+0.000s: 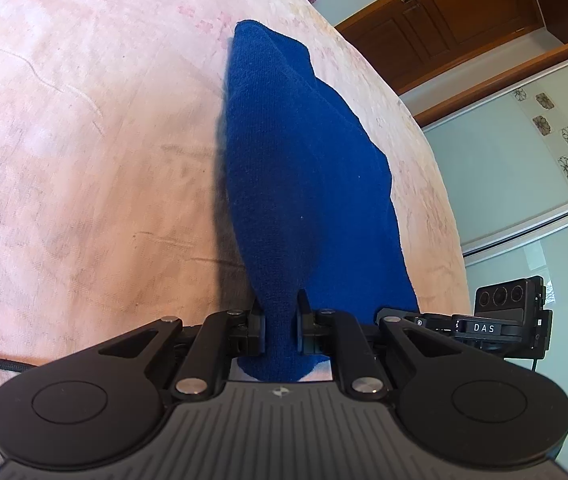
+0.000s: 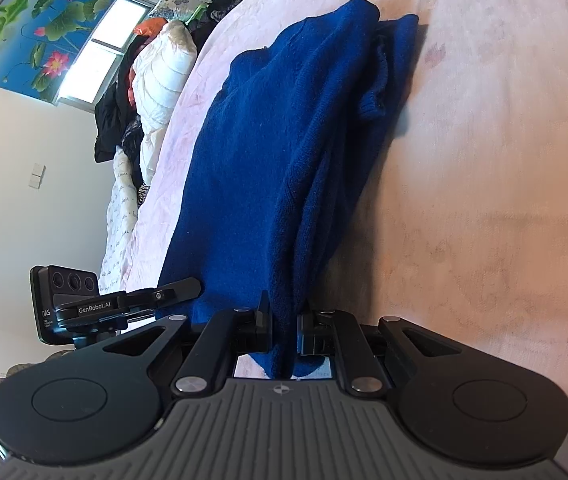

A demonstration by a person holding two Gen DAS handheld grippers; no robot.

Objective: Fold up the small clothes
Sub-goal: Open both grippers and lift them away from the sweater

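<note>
A dark blue knitted garment lies stretched over the pink bedspread. My left gripper is shut on its near edge, with blue fabric pinched between the two black fingers. From the right wrist the same blue garment runs away from me, partly folded over itself, with a ribbed cuff or hem showing at the right. My right gripper is shut on a bunched fold of the near edge. Each gripper shows at the side of the other's view: the right one and the left one.
A heap of clothes and a white quilted jacket lies at the head of the bed. Behind it are a window and a lotus picture. Wooden doors and a glass wardrobe front stand past the bed edge. Bare bedspread lies to the right.
</note>
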